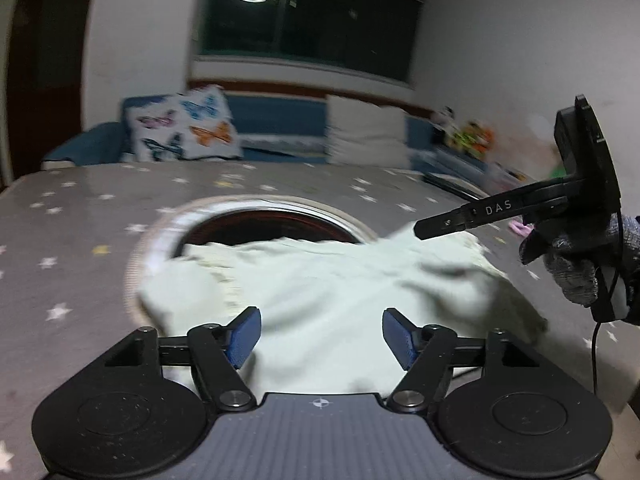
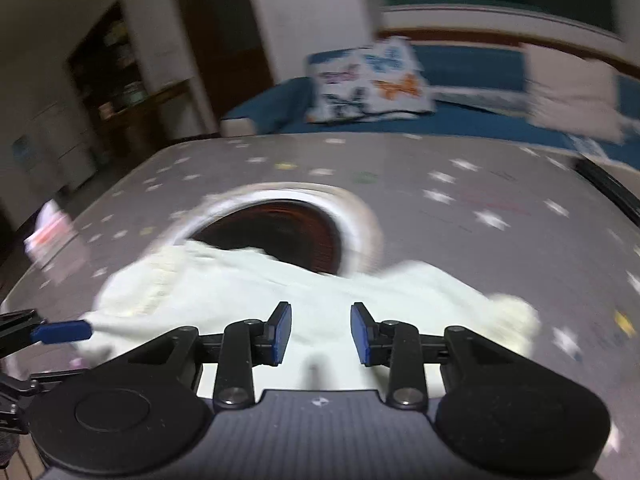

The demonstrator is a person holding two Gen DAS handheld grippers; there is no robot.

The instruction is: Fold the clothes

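A pale cream garment [image 1: 320, 284] lies crumpled on the grey star-patterned table [image 1: 80, 216], partly over a round mat. My left gripper [image 1: 321, 334] is open just above the garment's near edge, holding nothing. My right gripper [image 2: 321, 330] is open over the garment [image 2: 248, 288], holding nothing. In the left wrist view the right gripper [image 1: 424, 232] comes in from the right, held by a gloved hand, its tip at the garment's far right edge. In the right wrist view a blue pad of the left gripper [image 2: 60, 331] touches the garment's left edge. Both views are blurred.
A round mat with a dark red centre and pale rim [image 1: 272, 224] lies under the garment; it also shows in the right wrist view [image 2: 288, 224]. A blue sofa with a butterfly cushion [image 1: 188, 124] and folded white bedding [image 1: 366, 130] stands behind the table.
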